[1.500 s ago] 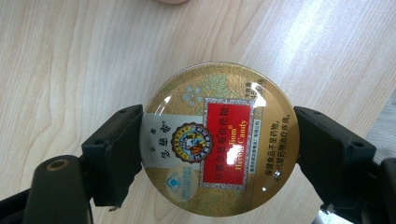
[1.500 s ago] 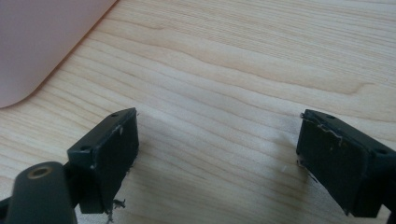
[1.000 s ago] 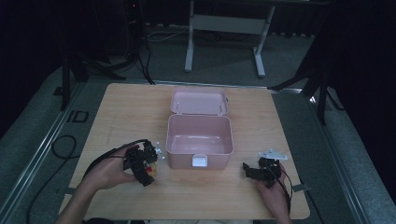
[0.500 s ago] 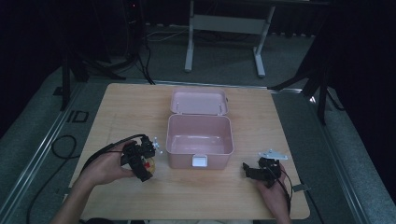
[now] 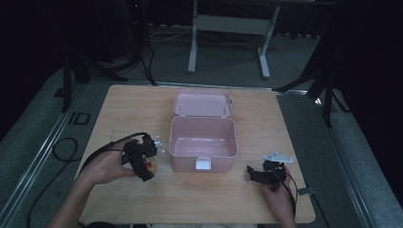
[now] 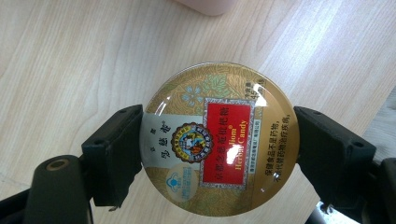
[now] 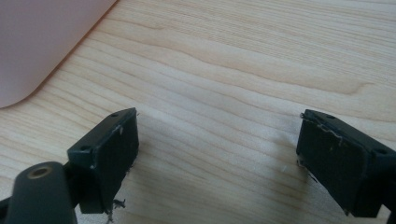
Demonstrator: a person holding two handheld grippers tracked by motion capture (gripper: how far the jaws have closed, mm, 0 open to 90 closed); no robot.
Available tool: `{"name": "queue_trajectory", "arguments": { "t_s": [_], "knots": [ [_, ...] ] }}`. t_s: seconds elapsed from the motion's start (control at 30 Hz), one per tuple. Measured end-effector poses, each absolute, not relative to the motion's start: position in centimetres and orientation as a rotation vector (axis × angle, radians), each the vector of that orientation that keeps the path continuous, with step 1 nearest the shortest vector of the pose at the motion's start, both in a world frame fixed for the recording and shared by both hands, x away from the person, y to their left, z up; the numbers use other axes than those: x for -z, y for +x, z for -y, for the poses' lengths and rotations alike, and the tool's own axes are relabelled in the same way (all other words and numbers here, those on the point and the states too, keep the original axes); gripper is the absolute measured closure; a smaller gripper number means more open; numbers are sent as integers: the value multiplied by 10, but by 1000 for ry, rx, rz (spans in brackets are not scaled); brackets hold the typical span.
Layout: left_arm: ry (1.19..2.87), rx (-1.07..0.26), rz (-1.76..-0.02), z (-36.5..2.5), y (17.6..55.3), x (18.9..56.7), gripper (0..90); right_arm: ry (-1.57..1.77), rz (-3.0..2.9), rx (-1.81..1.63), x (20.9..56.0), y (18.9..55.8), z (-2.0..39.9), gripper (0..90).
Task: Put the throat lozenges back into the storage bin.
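Gold and glossy, the round candy tin [image 6: 218, 140] sits squarely between the two black jaws of the left gripper [image 6: 218, 154], held by its rim at nine and three o'clock with the printed lid facing the camera. In the high view that gripper [image 5: 140, 159] is at about eight o'clock from the pink box [image 5: 203, 142], close beside its left wall, with the tin's red and yellow showing just under it. The tin appears lifted clear of the wooden table [image 5: 142, 104], though how far cannot be told.

The likely step is carrying the tin into the open box, whose lid [image 5: 203, 103] leans back at twelve o'clock. To do it well, I would keep the clamp firm, since a smooth curved rim can slip out of flat pads, and hold the tin level. Raise it above the near wall before moving across toward three o'clock, then lower it onto the box floor before letting go.

The right gripper [image 5: 266, 173] rests at about four o'clock from the box, jaws spread wide with only bare wood between them, well apart from the box and out of the way.
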State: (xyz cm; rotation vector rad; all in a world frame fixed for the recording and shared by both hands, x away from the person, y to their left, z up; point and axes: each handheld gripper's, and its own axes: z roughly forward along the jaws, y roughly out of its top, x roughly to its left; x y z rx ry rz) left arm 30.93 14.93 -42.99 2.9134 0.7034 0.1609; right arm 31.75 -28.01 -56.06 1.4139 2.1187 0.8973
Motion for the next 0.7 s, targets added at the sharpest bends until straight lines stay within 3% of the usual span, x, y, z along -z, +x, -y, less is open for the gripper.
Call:
{"name": "queue_trajectory", "arguments": {
  "t_s": [0.7],
  "knots": [
    [2919,-178,-699,-150,316,418,207,1414,-2118,-898,561,318,280,128]
  ]
}}
